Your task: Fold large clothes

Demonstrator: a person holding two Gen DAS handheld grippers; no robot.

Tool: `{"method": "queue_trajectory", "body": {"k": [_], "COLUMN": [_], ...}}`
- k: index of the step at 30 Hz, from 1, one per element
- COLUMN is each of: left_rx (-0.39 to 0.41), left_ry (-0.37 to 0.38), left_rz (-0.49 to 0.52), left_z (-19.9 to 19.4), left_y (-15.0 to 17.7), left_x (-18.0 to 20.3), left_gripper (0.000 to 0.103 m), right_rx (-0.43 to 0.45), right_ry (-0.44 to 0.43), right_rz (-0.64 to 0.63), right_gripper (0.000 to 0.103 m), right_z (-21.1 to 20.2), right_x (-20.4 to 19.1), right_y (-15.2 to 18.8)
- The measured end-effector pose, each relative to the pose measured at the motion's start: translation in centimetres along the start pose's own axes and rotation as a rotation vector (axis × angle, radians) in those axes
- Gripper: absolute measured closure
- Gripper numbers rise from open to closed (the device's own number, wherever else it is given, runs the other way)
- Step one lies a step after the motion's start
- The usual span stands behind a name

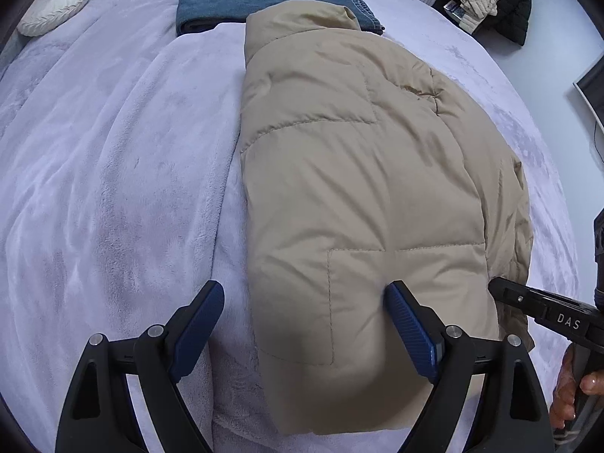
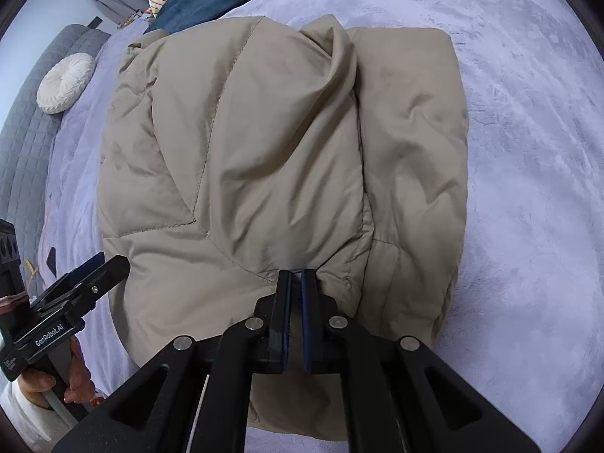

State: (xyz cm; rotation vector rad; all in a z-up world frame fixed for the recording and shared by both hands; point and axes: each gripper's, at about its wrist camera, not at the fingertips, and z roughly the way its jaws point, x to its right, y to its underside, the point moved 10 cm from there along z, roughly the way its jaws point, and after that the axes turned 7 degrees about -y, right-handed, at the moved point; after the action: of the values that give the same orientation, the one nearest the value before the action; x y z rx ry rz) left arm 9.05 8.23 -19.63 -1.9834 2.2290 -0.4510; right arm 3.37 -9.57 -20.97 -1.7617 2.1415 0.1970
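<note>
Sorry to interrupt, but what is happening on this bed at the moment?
A person is folding a puffy beige quilted jacket on a lilac fleece blanket. The right claw is shut at the jacket's near edge, seemingly pinching fabric. The left claw is open over its left edge. Folded blue jeans lie beyond.

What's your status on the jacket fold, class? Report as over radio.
Left gripper open over jacket edge. Right gripper shut on jacket hem. Folded jeans beyond, clear.

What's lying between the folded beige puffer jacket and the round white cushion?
Nothing: only bare lilac plush blanket separates the folded beige puffer jacket from the round white cushion, clearest in the left wrist view.
</note>
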Motion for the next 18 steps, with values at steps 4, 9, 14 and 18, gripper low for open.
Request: {"method": "queue_trajectory", "body": {"k": [4, 9, 14, 18], "left_rx": [-0.012, -0.030, -0.031, -0.027], "left_ry": [-0.007, -0.004, -0.020, -0.025], "left_rz": [0.009, 0.003, 0.011, 0.002], "left_z": [-0.9, -1.9, -3.1, -4.2], "left_y": [0.7, 1.3, 2.3, 3.2], "left_x": [-0.2, -0.4, -0.4, -0.2], "left_gripper": [0.014, 0.014, 0.014, 0.014], "right_rx": [0.010, -0.016, -0.020, -0.021], "right_ry": [0.042, 0.059, 0.056, 0.049], "right_rz": [-0.032, 0.017, 0.024, 0.006], "right_gripper": [0.095, 0.094, 0.094, 0.094], "right_z": [-2.2, -3.5, -4.5, -5.1], "right_x": [-1.3, -0.8, -0.4, -0.9], "right_y": [1.1, 3.7, 4.5, 4.6]}}
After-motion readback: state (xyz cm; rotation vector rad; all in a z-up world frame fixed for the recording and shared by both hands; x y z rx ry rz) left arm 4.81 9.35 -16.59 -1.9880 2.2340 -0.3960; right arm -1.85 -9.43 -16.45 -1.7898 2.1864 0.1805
